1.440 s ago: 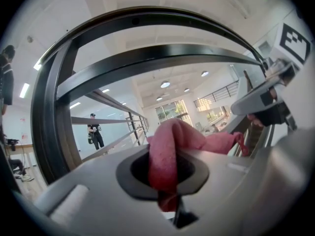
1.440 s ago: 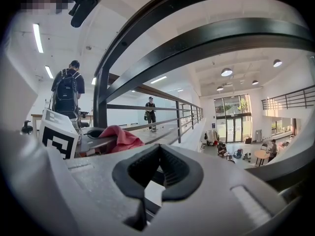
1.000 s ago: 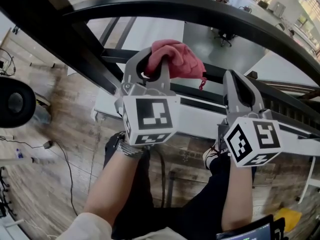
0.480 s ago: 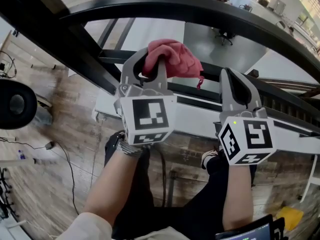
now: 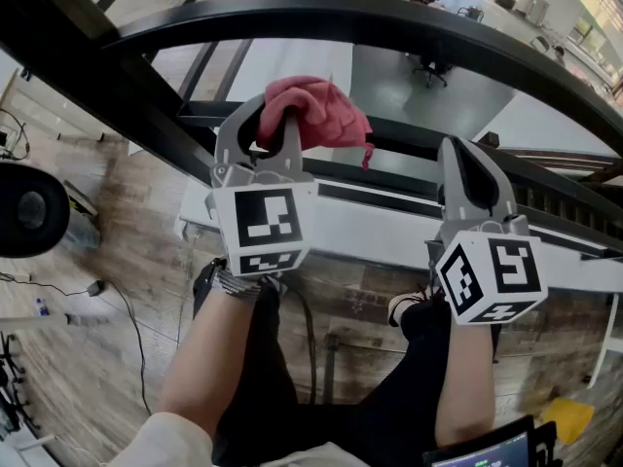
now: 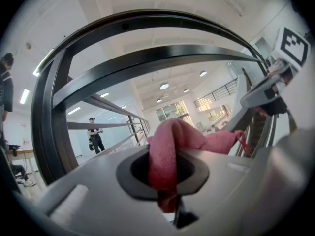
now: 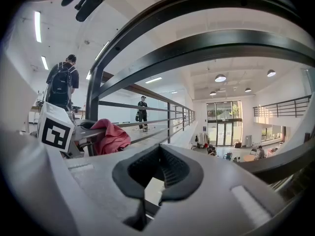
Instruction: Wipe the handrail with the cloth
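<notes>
Head view: cloth [image 5: 326,115] in left tool [image 5: 261,123], near handrail [image 5: 409,25].

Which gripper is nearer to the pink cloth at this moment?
Left. The left gripper is shut on the pink cloth, which bunches out past its jaws. The right gripper is shut on nothing and sits apart, off to the cloth's right.

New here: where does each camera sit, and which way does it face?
Head view: on the head, facing steeply down at handrail, left gripper, right gripper, forearms and legs.
Left gripper view: on that gripper, facing along its jaws, shut on the cloth; right gripper at right.
Right gripper view: on that gripper, facing along its shut, empty jaws; left gripper at left.
Shared: all show handrail and cloth.
</notes>
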Action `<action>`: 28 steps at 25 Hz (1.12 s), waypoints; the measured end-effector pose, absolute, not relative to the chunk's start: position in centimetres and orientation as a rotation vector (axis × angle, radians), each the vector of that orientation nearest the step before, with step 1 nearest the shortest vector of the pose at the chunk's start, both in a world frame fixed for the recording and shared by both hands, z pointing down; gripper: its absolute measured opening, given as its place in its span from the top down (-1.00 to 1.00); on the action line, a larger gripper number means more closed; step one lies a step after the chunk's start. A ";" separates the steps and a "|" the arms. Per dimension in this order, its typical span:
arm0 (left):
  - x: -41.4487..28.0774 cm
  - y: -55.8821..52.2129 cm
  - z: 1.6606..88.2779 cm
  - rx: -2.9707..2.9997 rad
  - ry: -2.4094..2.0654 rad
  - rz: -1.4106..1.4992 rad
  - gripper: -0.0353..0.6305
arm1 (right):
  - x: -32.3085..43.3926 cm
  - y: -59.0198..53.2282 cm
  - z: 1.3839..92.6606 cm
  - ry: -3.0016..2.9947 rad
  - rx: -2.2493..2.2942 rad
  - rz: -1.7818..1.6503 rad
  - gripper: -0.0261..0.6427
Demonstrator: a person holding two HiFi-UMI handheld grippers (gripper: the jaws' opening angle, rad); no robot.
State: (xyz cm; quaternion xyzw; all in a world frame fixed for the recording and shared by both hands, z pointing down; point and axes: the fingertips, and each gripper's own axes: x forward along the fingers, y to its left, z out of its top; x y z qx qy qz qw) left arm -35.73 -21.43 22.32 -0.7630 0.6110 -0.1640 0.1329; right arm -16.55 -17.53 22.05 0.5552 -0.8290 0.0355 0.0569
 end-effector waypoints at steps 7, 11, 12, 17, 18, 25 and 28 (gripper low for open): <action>-35.1 -21.3 22.5 -2.208 1.798 -0.478 0.81 | -16.3 -15.8 22.5 -2.541 1.666 0.135 0.92; -34.3 -21.1 22.5 -2.209 1.803 -0.476 0.81 | -15.6 -15.3 24.1 -2.500 1.657 0.106 0.92; -34.3 -21.1 22.5 -2.208 1.804 -0.475 0.81 | -15.4 -15.3 24.4 -2.490 1.654 0.093 0.92; -34.5 -21.1 22.4 -2.193 1.808 -0.481 0.81 | -13.9 -15.5 24.4 -2.501 1.669 0.124 0.92; -34.5 -21.0 22.4 -2.189 1.807 -0.482 0.81 | -14.0 -15.5 24.4 -2.508 1.667 0.133 0.92; -34.6 -21.2 22.3 -2.170 1.805 -0.478 0.81 | -15.0 -15.0 23.3 -2.547 1.636 0.100 0.92; -34.3 -21.2 22.3 -2.165 1.808 -0.481 0.81 | -14.4 -15.1 23.4 -2.542 1.656 0.114 0.92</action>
